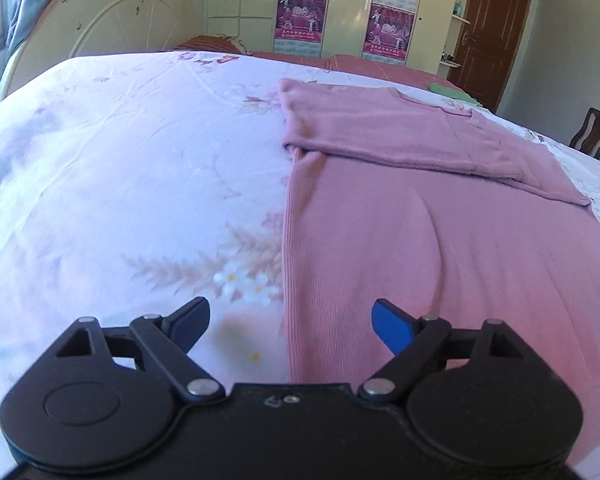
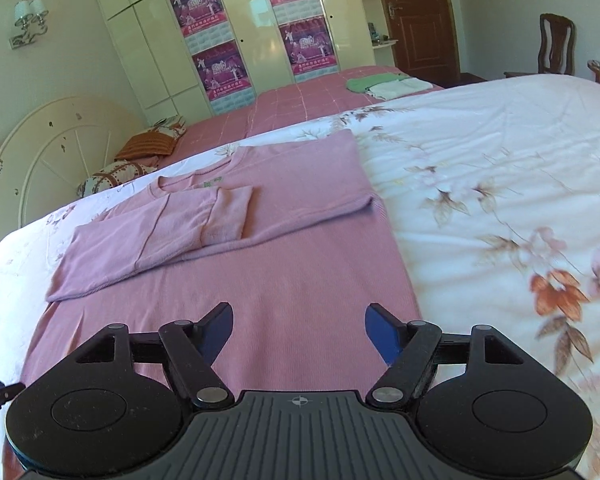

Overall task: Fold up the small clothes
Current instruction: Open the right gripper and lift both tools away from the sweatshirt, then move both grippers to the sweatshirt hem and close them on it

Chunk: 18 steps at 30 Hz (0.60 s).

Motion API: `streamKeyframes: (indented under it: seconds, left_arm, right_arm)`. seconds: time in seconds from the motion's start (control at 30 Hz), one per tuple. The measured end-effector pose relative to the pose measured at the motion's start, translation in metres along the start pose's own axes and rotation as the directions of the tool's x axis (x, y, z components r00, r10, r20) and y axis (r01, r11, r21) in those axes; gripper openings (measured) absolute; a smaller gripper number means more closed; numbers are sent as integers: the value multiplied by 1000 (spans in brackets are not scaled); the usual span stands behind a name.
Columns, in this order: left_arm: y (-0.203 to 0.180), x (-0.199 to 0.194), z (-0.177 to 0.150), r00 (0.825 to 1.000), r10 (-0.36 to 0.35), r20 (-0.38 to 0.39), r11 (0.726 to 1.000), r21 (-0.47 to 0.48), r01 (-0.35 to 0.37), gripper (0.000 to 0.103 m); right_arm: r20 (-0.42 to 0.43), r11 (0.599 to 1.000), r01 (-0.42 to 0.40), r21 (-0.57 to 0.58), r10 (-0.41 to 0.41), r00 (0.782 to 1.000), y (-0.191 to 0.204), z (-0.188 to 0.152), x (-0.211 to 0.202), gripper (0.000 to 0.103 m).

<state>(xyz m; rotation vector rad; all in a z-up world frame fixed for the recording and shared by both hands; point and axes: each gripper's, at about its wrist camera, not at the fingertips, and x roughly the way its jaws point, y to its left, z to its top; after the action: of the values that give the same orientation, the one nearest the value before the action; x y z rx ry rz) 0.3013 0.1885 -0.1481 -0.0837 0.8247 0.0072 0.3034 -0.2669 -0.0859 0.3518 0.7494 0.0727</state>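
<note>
pink ribbed knit top (image 1: 440,248) fills the right half of the left wrist view, lying flat on a white floral bedspread (image 1: 120,168), with a sleeve folded across its far part. its near hem is hidden behind the black gripper body and its right side runs out of view. the flowers nearest the tool are blurred. the left gripper (image 1: 291,324) stands wide apart with nothing between its blue pads, its left finger over the bedspread, its right over the top's left edge; contact cannot be made out.

in the right wrist view the same top (image 2: 292,272) lies centre and left, both sleeves folded over the chest, the near hem again covered by the tool. the right gripper (image 2: 299,330) is spread wide above the fabric, gripping nothing. a green and a white folded cloth (image 2: 384,84) sit far off on a pink checked cover (image 2: 284,108).
</note>
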Motion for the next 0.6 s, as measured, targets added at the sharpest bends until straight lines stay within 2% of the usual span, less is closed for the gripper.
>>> streamKeyframes:
  seconds: [0.13, 0.27, 0.4, 0.53, 0.6]
  left_arm:
    - [3, -25, -26, 1000, -8, -23, 999, -52, 7, 83]
    - [6, -47, -47, 997, -76, -34, 986, -152, 70, 74]
    - [8, -60, -61, 993, -106, -45, 975, -201, 95, 70]
    - [17, -62, -68, 984, -172, -48, 953, -262, 154, 64]
    - [26, -60, -68, 978, -206, -38, 932, -312, 184, 63]
  right_arm:
    - [3, 998, -26, 50, 26, 1000, -22, -17, -35, 72]
    - [-9, 996, -57, 64, 57, 998, -47, -36, -69, 72]
    - [-33, 990, -96, 105, 100, 994, -75, -56, -96, 72]
    - [-66, 962, -156, 222, 175, 982, -106, -73, -103, 72]
    - [-78, 943, -189, 276, 217, 973, -116, -80, -100, 72]
